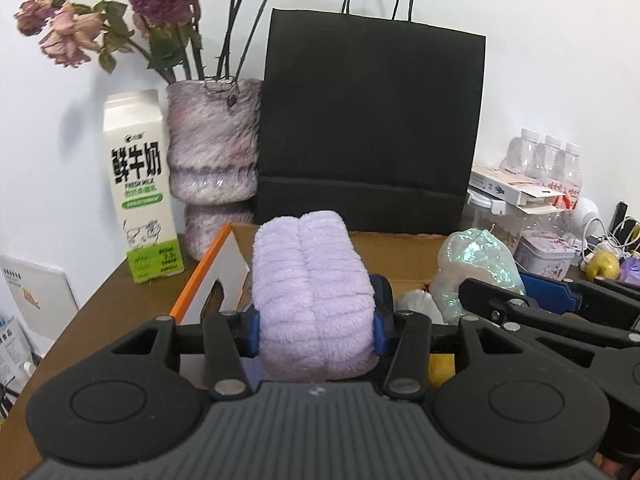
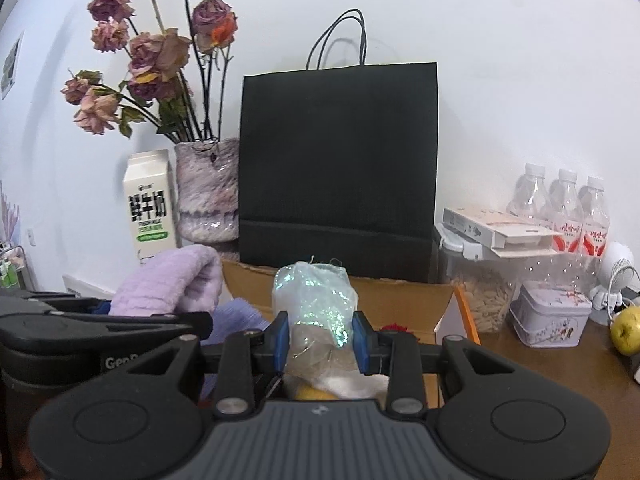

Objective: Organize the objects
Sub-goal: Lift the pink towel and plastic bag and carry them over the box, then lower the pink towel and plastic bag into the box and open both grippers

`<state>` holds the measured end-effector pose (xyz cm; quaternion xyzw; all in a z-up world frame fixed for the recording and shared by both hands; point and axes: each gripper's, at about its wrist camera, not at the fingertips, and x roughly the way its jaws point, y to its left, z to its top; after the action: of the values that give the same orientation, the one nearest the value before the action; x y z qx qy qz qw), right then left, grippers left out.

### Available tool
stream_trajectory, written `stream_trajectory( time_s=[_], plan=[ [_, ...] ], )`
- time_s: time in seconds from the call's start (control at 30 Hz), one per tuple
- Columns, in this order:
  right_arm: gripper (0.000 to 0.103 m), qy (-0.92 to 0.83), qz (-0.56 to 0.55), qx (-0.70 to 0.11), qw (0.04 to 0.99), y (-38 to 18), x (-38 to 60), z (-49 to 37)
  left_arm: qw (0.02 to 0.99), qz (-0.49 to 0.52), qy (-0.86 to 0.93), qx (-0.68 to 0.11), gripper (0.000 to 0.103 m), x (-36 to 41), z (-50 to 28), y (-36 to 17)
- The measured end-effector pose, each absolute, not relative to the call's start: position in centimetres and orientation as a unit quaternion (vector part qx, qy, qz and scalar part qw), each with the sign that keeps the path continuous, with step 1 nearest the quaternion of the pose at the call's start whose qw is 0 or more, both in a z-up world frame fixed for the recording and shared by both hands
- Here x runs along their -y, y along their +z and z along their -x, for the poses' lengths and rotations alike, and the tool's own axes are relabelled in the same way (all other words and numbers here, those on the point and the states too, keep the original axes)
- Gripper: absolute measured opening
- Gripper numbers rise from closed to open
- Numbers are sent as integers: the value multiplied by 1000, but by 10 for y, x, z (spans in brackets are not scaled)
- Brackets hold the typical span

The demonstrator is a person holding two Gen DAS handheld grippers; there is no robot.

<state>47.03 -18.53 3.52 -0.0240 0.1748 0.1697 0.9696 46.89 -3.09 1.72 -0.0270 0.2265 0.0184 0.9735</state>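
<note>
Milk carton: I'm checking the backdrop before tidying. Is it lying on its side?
No, the milk carton stands upright on the table, left of the fuzzy vase.

Left gripper [image 1: 316, 330]: matte black plastic linkage arms, silver round pivot pins, blue fingers [image 1: 378, 320]. Grey ribbed housing at base with small white logo, flanked by two black round discs. Right gripper [image 2: 320, 340]: same build, blue fingers [image 2: 280, 340]. White lettering "Gen" shows on the left unit's side, seen from the right wrist.
</note>
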Motion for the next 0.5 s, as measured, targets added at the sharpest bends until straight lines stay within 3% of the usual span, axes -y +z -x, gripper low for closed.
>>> stream_trajectory(
  time_s=[0.5],
  plan=[
    [32,154,28,-188,970,28,186,-521,974,17,19,-227,50,24,-521,12]
  ],
)
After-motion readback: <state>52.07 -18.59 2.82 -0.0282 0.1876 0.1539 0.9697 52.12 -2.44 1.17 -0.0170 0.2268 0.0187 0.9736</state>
